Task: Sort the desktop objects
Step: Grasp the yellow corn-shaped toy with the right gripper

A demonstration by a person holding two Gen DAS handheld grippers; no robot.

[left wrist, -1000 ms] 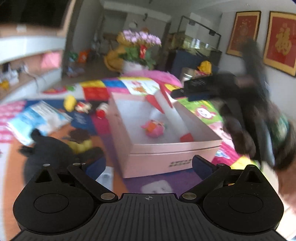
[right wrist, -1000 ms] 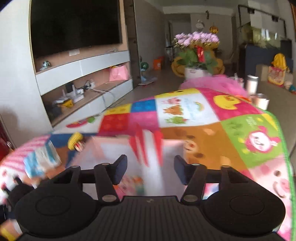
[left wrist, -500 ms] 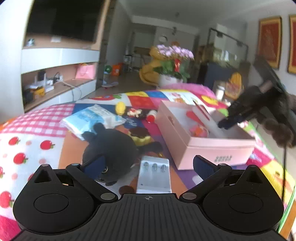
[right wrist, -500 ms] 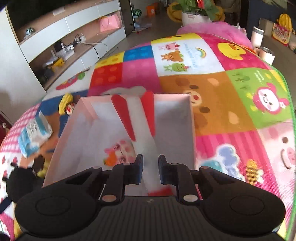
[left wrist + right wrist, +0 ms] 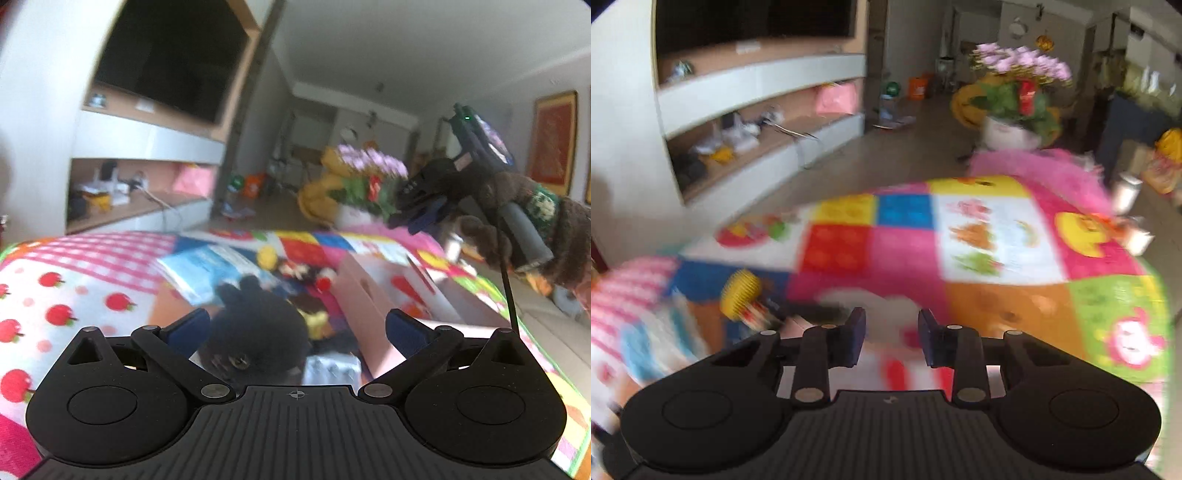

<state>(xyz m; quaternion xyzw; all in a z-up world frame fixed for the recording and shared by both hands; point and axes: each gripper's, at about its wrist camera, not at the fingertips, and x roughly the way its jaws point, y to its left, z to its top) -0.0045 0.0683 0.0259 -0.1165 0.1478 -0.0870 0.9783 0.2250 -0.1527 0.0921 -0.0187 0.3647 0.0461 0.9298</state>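
The left claw (image 5: 295, 328) stood wide and empty over a black plush toy (image 5: 258, 325) on the patchwork mat (image 5: 92, 280), beside the pink box (image 5: 373, 314). The right claw (image 5: 892, 339), empty, was opening narrowly above that box.

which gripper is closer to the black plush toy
Left. The left gripper sits low, right over the black plush toy; the right gripper is raised above the pink box, empty, jaws opening.
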